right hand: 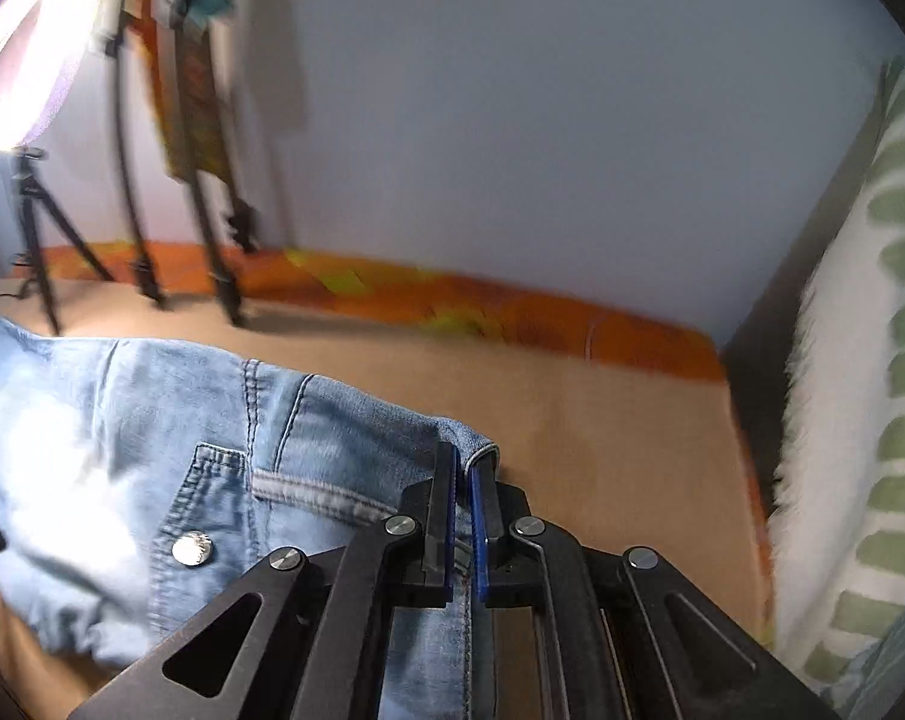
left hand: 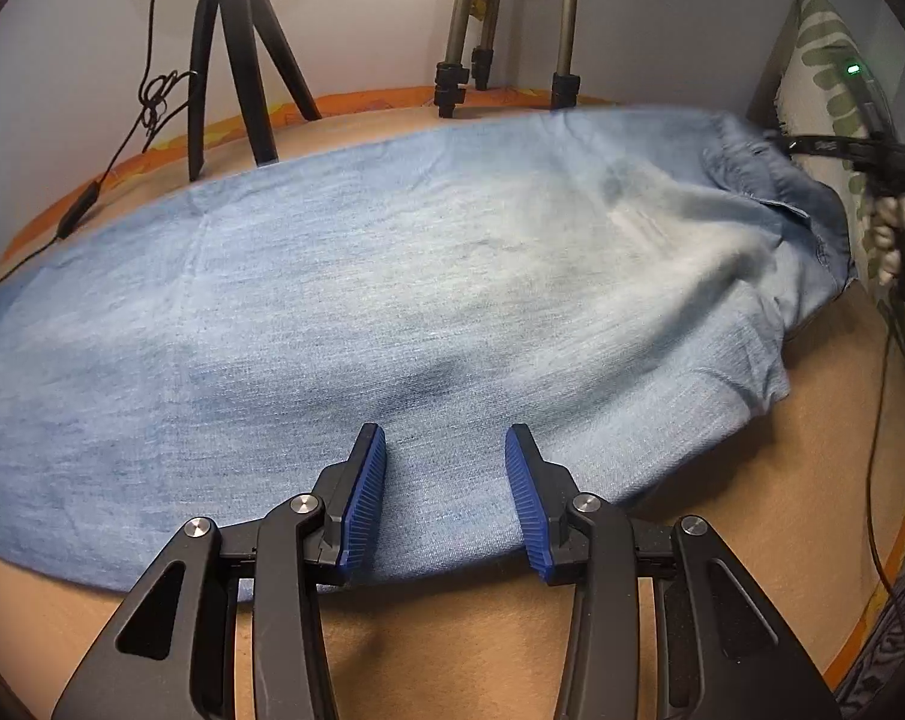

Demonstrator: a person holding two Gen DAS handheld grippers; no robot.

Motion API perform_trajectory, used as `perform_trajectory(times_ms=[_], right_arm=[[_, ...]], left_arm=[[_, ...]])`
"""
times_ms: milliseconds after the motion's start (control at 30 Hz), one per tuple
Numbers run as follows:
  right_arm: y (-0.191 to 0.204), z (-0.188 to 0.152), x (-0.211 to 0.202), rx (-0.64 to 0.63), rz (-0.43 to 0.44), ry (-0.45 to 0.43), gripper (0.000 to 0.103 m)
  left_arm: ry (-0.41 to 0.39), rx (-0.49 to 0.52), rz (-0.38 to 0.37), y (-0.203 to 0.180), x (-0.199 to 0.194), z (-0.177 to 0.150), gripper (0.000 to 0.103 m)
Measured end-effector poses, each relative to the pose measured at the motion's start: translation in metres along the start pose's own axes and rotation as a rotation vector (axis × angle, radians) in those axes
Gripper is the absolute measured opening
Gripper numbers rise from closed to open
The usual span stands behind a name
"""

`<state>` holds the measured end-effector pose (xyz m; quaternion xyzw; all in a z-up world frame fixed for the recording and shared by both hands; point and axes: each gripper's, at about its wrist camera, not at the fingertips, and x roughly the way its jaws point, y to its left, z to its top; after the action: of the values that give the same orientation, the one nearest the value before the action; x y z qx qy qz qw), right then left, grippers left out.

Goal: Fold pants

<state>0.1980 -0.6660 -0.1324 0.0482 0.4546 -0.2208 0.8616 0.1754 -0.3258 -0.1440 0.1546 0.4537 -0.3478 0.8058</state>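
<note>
I saw the pants [left hand: 362, 300] spread over the tan surface [left hand: 482, 642]. My left hand-held gripper [left hand: 445, 501] stood part-open over their near edge, gripping nothing. Only the right view showed my right hand-held gripper [right hand: 463, 516] clamped on the waistband, a blurred, unreadable button [right hand: 192, 548] beside it.

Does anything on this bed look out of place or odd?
Nothing is damaged or spilled. Only the jeans lie unevenly: the waist end is lifted and rumpled where the right gripper pinches it.
</note>
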Motion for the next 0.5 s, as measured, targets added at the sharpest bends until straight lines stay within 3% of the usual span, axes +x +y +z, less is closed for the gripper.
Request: perform_trajectory(times_ms=[200,233,300,400,500], right_arm=[[-0.005,-0.009,0.037,0.027,0.017,0.062,0.004],[-0.008,-0.010,0.035,0.039,-0.002,0.056,0.019],[-0.016,-0.010,0.026,0.064,-0.023,0.034,0.036],[-0.032,-0.018,0.003,0.116,-0.012,0.000,0.043],[-0.052,-0.037,-0.026,0.220,-0.005,-0.024,0.067]], left_arm=[[0.001,0.017,0.006,-0.002,0.001,-0.001,0.040],[0.002,0.018,0.007,-0.003,0.001,0.000,0.040],[0.005,0.015,0.005,-0.002,0.000,0.001,0.040],[0.005,0.006,-0.015,-0.003,-0.005,0.001,0.040],[-0.012,0.015,-0.033,-0.009,-0.012,0.002,0.040]])
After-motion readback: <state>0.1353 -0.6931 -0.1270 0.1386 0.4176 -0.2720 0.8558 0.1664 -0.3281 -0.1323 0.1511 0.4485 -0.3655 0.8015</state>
